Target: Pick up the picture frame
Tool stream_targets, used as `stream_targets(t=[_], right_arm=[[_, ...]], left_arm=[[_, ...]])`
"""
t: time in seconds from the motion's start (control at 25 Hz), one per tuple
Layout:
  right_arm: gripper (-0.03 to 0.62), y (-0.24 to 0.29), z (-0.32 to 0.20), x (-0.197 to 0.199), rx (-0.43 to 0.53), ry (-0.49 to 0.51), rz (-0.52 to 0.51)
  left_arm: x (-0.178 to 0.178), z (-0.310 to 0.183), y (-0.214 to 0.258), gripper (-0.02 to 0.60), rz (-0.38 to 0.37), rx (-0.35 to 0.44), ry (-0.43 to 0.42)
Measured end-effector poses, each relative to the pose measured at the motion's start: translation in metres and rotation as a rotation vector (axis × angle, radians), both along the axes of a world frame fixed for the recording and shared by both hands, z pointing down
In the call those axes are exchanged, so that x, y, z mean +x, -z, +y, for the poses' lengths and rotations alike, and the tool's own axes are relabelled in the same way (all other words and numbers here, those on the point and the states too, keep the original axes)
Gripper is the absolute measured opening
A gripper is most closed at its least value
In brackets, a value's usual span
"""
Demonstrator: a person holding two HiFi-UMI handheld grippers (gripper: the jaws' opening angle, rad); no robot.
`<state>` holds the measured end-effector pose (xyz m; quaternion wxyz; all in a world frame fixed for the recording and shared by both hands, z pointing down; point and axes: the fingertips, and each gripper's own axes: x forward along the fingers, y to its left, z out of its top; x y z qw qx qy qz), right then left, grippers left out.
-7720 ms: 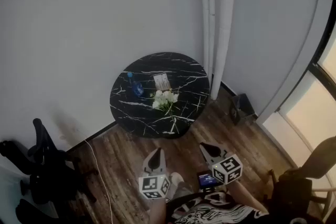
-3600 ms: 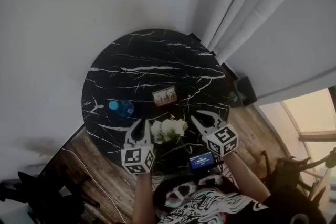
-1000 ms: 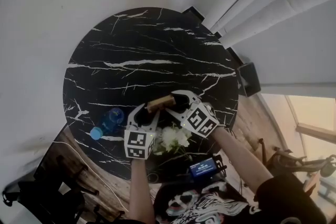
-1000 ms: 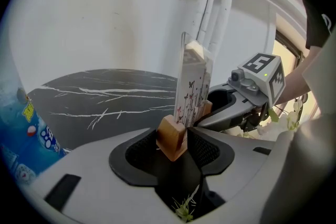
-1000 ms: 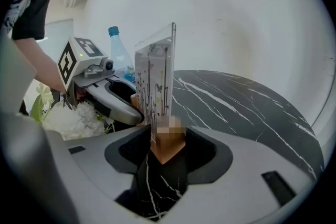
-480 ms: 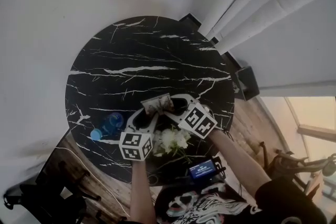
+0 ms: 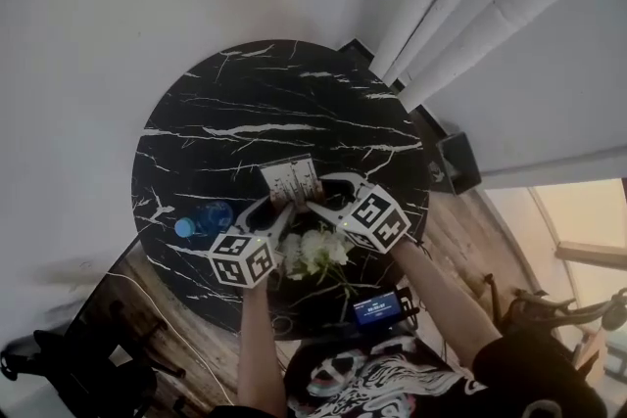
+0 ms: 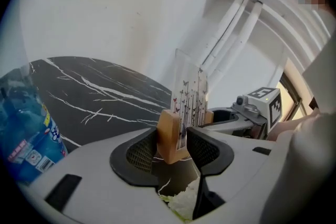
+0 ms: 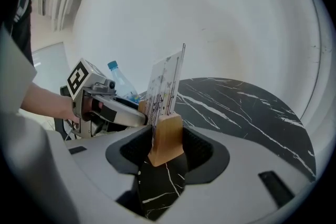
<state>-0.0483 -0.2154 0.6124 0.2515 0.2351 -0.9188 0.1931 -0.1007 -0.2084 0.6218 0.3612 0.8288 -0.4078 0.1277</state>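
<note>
Near the front edge of the round black marble table (image 7: 274, 103), toward the person: picture frame (image 7: 292, 179), a clear panel printed with butterflies and stems, set in a wooden block base (image 9: 167, 136); held from both ends. Left gripper (image 7: 277, 208): jaws narrowed onto the left end of the wooden base, both pads pressed against the block, as the left gripper view shows (image 8: 176, 147); right gripper (image 7: 319, 199): jaws likewise clamped on the opposite end of the base (image 9: 165, 152), panel rising above them. The two grippers face each other across the frame, fingertips close together; whether the base touches the tabletop cannot be told. White flowers (image 7: 313, 250) lie just beside the frame, between the grippers and the table's front edge; blue water bottle (image 7: 206, 218) lies near the left edge, just left of the left gripper; small lit screen (image 7: 377, 308) at the front edge.
</note>
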Motion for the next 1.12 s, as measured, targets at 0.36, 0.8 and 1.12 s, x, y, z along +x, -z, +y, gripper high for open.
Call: stream_targets(t=[0.36, 0.8, 1.12], right_arm=[[0.173, 0.041, 0.017, 0.002, 0.016, -0.009, -0.044], [0.173, 0.075, 0.059, 0.014, -0.03, -0.071, -0.085], [0.173, 0.09, 0.078, 0.021, -0.041, -0.099, -0.109]], left_arm=[[0.0, 0.017, 0.043, 0.187, -0.027, 0.035, 0.011], [0.01, 0.058, 0.076, 0.183, 0.033, 0.032, 0.04], [0.015, 0.075, 0.09, 0.181, 0.064, 0.035, 0.035]])
